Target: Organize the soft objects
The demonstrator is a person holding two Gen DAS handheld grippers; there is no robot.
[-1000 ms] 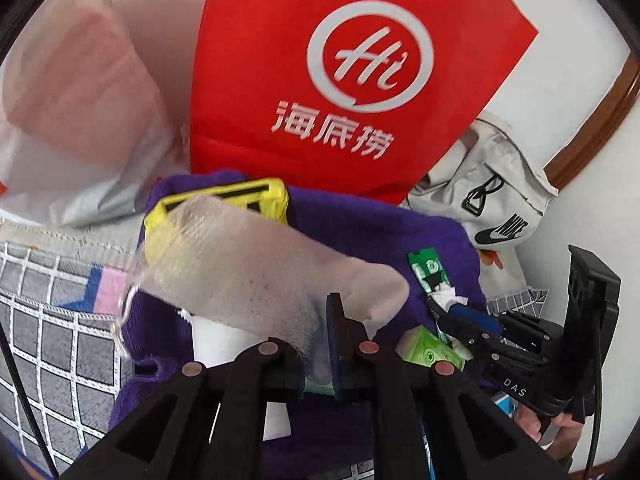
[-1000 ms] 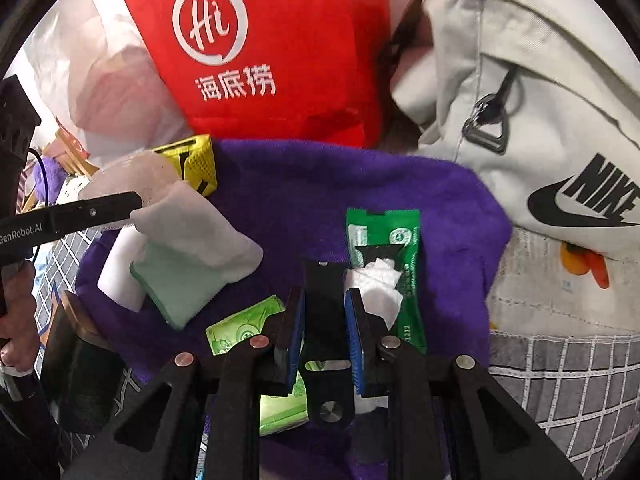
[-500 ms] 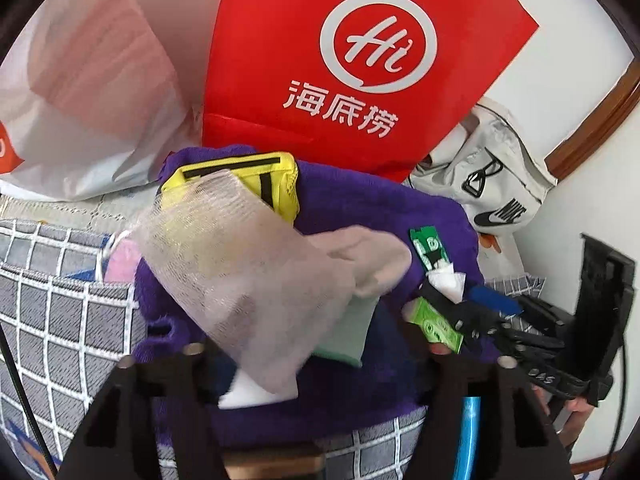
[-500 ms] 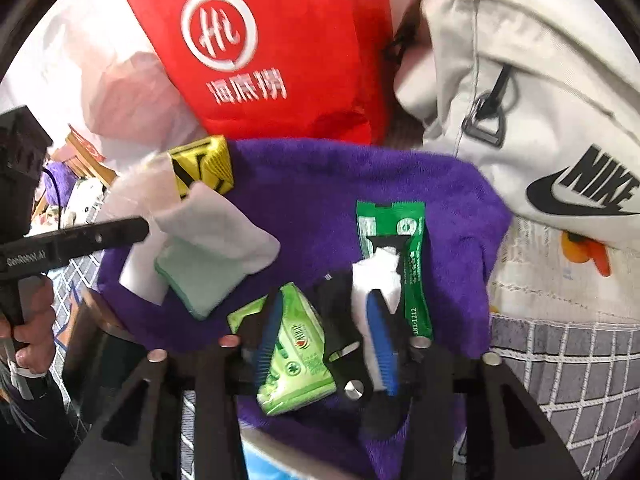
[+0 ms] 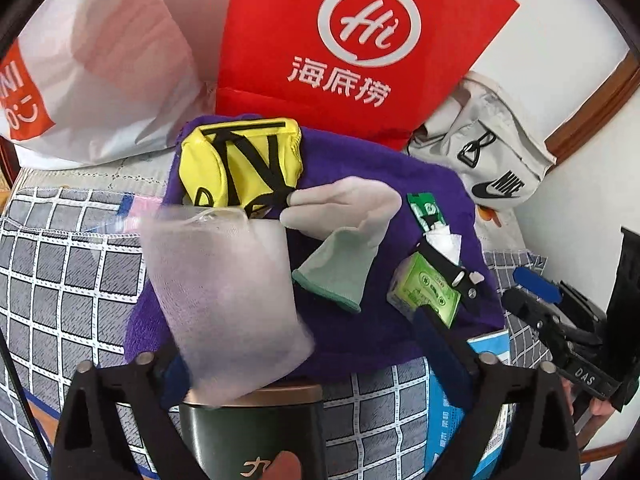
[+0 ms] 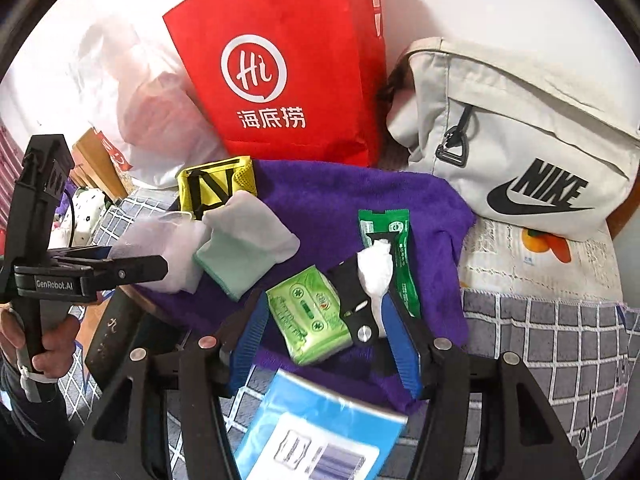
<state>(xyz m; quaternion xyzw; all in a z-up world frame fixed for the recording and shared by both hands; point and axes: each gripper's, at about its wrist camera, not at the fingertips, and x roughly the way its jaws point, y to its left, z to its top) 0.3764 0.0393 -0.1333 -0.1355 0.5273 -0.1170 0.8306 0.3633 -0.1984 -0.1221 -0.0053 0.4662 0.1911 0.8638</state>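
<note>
A purple towel (image 5: 360,184) (image 6: 336,200) lies on the checked cover. On it are a yellow pouch (image 5: 240,164) (image 6: 218,186), a white and mint glove (image 5: 344,240) (image 6: 244,248), a white gauze sock (image 5: 228,296) (image 6: 168,252), a green tissue pack (image 5: 426,294) (image 6: 310,316) and a green wet-wipe sachet (image 5: 424,210) (image 6: 394,248) with a white tissue (image 6: 376,268) sticking out. My left gripper (image 5: 308,360) is open, with the sock lying loose across its left finger. My right gripper (image 6: 328,328) is open around the tissue pack and the white tissue.
A red paper bag (image 5: 360,48) (image 6: 288,76), a white plastic bag (image 5: 96,68) and a grey Nike bag (image 6: 520,140) (image 5: 488,152) stand behind the towel. A blue packet (image 6: 320,432) and a dark cup (image 5: 252,428) lie at the near edge.
Both grippers opened and pulled back. The left let go of the sock, which slid down onto its left finger; the right let go of the white tissue.
</note>
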